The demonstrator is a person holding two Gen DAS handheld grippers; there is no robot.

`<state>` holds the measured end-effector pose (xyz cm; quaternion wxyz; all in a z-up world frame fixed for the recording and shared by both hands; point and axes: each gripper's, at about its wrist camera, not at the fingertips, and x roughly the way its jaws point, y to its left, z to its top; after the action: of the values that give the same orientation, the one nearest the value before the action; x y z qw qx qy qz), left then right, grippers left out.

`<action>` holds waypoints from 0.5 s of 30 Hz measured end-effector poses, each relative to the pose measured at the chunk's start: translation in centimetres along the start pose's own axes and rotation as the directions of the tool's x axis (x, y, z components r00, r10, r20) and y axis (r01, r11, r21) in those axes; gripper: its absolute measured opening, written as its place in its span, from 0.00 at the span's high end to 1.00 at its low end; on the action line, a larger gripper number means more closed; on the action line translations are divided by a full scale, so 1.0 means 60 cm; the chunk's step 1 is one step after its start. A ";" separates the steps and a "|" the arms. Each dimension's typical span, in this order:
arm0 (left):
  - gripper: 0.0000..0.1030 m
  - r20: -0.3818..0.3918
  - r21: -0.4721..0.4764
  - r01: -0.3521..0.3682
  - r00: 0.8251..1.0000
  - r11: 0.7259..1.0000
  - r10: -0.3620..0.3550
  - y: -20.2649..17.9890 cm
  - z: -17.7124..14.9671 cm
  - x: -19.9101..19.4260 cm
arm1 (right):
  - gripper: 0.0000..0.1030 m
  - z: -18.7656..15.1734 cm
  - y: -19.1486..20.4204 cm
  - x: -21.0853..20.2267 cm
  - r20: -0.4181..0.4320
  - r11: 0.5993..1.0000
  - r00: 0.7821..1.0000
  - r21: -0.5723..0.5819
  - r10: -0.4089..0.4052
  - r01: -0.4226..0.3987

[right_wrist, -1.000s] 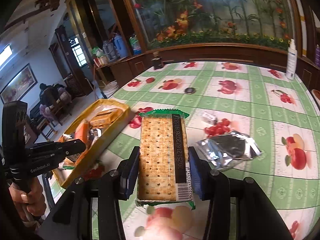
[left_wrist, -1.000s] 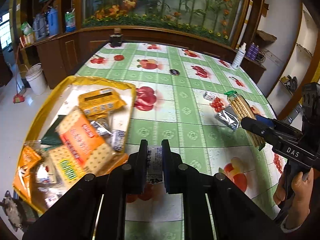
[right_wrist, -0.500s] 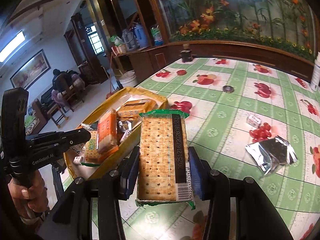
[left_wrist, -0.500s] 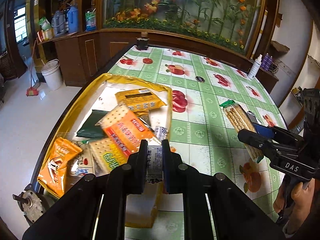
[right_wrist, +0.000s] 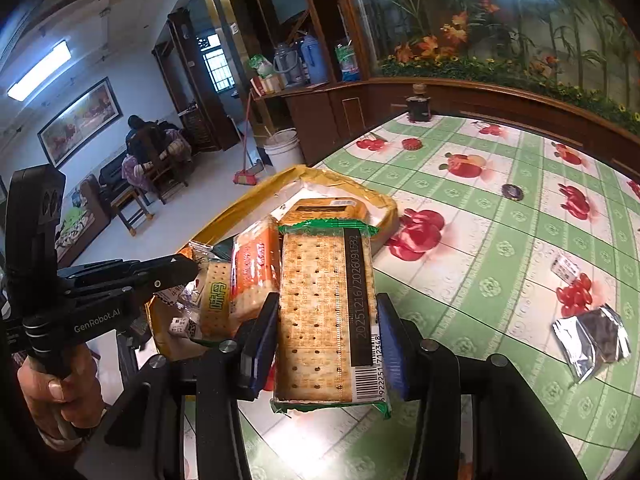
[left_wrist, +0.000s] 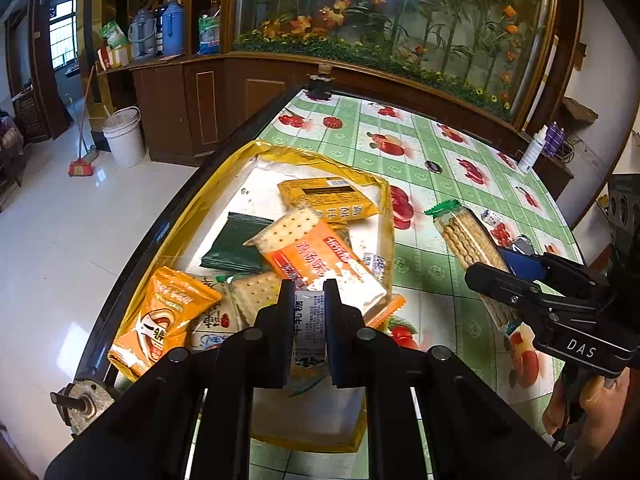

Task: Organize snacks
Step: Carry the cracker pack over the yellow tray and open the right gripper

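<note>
I am holding my left gripper (left_wrist: 307, 312) above the near end of the shallow yellow-rimmed tray (left_wrist: 224, 172) that is lying along the left edge of the tabletop (left_wrist: 432, 268) with its green-checked fruit-print cloth. Its jaws are pinching a small white printed candy wrapper (left_wrist: 309, 326), upright between the pads. My right gripper (right_wrist: 326, 344) is clamping a long clear pack of pale crackers with green crimped ends (right_wrist: 320, 312), sticking forward over the tray's right rim. In the tray, an orange cracker pack (left_wrist: 316, 256), a yellow box (left_wrist: 328, 198) and a dark green pouch (left_wrist: 236, 246) are lying jumbled. A silver foil pouch (right_wrist: 592, 338), possibly torn open, is lying toward the tabletop's right edge.
</note>
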<state>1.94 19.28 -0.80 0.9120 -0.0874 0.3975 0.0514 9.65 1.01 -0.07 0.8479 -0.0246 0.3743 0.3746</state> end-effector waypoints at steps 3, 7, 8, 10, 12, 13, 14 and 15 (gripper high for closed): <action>0.89 -0.001 -0.012 -0.012 1.000 1.000 0.012 0.012 0.001 0.002 | 0.55 0.007 0.008 0.017 -0.008 1.000 1.000 -0.008 0.016 -0.017; 0.89 -0.007 -0.034 -0.023 1.000 0.999 0.023 0.029 0.003 0.009 | 0.55 0.018 0.022 0.039 -0.019 0.999 0.999 -0.020 0.033 -0.033; 0.89 -0.009 -0.039 -0.025 1.000 0.999 0.025 0.032 0.004 0.011 | 0.55 0.021 0.025 0.045 -0.023 0.999 0.999 -0.023 0.038 -0.039; 0.89 -0.013 -0.049 -0.029 1.000 0.998 0.029 0.040 0.006 0.016 | 0.55 0.028 0.032 0.053 -0.026 0.998 0.999 -0.032 0.045 -0.046; 0.89 -0.017 -0.056 -0.033 0.999 0.998 0.032 0.047 0.009 0.021 | 0.55 0.035 0.039 0.064 -0.032 0.998 0.998 -0.041 0.053 -0.055; 0.89 -0.019 -0.059 -0.035 0.999 0.998 0.034 0.051 0.010 0.024 | 0.55 0.038 0.042 0.071 -0.035 0.997 0.998 -0.045 0.057 -0.059; 0.89 -0.021 -0.061 -0.036 0.999 0.997 0.035 0.054 0.012 0.027 | 0.55 0.041 0.045 0.078 -0.039 0.997 0.997 -0.048 0.061 -0.063; 0.89 -0.023 -0.063 -0.038 0.999 0.997 0.037 0.057 0.013 0.030 | 0.55 0.044 0.047 0.085 -0.043 0.997 0.997 -0.051 0.064 -0.066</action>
<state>3.17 22.80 -1.98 0.9033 -0.1092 0.4071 0.0800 11.67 7.03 -0.81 0.8265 -0.0421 0.3823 0.4111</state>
